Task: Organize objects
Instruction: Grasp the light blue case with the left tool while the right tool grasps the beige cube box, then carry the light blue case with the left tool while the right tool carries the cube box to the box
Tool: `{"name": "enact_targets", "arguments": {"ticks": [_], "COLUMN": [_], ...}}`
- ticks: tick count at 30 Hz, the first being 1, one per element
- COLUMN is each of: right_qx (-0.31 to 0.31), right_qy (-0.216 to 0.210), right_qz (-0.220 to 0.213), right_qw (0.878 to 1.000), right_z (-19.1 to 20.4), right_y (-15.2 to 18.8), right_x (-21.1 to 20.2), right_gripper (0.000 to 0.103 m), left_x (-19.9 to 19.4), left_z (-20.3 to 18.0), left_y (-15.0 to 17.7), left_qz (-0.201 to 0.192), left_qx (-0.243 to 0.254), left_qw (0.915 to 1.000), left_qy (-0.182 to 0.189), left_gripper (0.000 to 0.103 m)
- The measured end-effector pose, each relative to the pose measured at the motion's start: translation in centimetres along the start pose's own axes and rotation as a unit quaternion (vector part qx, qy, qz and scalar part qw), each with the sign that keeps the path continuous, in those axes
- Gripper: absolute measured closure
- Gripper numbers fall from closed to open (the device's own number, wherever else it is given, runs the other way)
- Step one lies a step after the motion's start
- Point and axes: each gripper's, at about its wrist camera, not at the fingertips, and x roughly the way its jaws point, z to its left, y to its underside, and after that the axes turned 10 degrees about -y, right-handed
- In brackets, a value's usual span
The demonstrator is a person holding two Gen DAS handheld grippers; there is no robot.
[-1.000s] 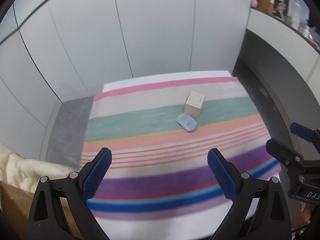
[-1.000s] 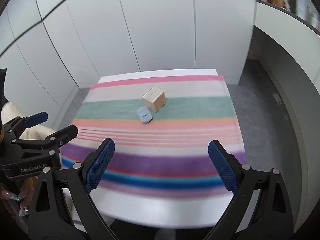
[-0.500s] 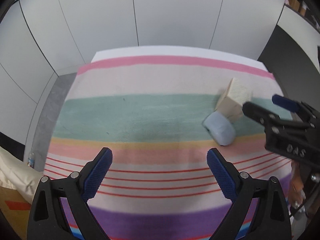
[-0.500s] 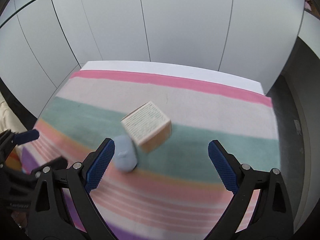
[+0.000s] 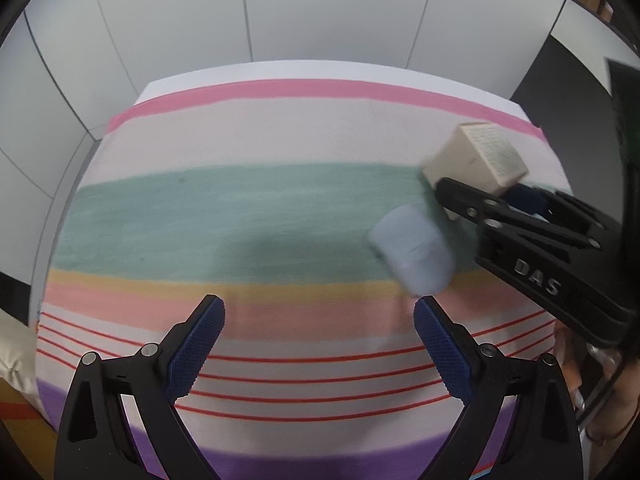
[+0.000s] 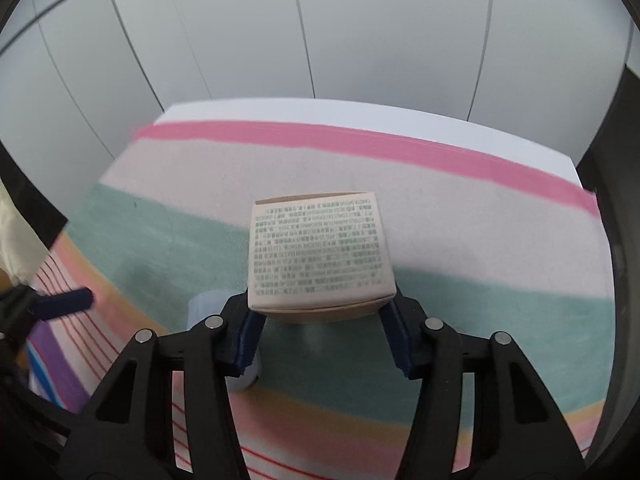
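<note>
Since a second ago, right gripper (image 6: 320, 330) has closed on the box (image 6: 318, 254), pads flanking its near end for lifting. Left gripper (image 5: 318, 350) hangs wide near the blue case (image 5: 414, 254), itself beside the box.

The beige printed cardboard box (image 6: 320, 256) looks matt, like paper. The striped woven cloth (image 5: 240, 216) is soft and fuzzy. The pale blue rounded object (image 5: 414, 254) appears smooth.

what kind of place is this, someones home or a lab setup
Probably a staged recording booth, not a home: plain white wall panels enclose a small table under a striped cloth, which bears only a printed box and a pale blue object.
</note>
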Motion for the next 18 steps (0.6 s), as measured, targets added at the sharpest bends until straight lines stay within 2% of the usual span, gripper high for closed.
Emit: {"name": "enact_targets", "arguments": {"ticks": [4,8,10,11,12,14,15,18], "right_qx": [0.037,0.053,0.058,0.064,0.069,0.072,0.072,0.069], "right_qy": [0.023,0.046,0.051,0.049,0.046,0.047,0.046,0.045], "right_qz": [-0.025,-0.033,-0.034,-0.034,-0.033,-0.031,-0.03,-0.026], "right_qw": [0.999,0.997,0.996,0.996,0.996,0.996,0.996,0.996], "right_z": [-2.3,-3.9,-4.3,-4.5,-4.6,-4.5,-4.4,-4.6], "right_y": [1.3,2.9,3.8,4.4,4.8,5.2,5.5,5.6], "right_x": [-3.4,-6.8,-8.3,-8.9,-9.4,-9.9,-10.2,-11.6], "right_gripper": [0.048,0.048,0.048,0.048,0.048,0.048,0.048,0.048], "left_x": [-0.2,1.3,1.9,1.8,1.4,1.0,0.9,0.5], "left_z": [-2.0,-4.8,-6.2,-6.6,-6.9,-7.2,-7.3,-7.2], "left_y": [-0.6,-1.3,-1.5,-1.5,-1.5,-1.5,-1.6,-1.3], "left_qz": [-0.005,0.01,-0.009,-0.027,-0.044,-0.051,-0.044,-0.034], "left_qx": [0.005,0.027,0.052,0.056,0.056,0.054,0.053,0.046], "left_qw": [0.9999,0.9992,0.9986,0.9981,0.9974,0.9972,0.9976,0.9983], "left_qy": [0.012,0.027,-0.009,-0.005,-0.005,0.003,0.005,0.008], "left_gripper": [0.007,0.007,0.009,0.017,0.035,0.06,0.067,0.067]}}
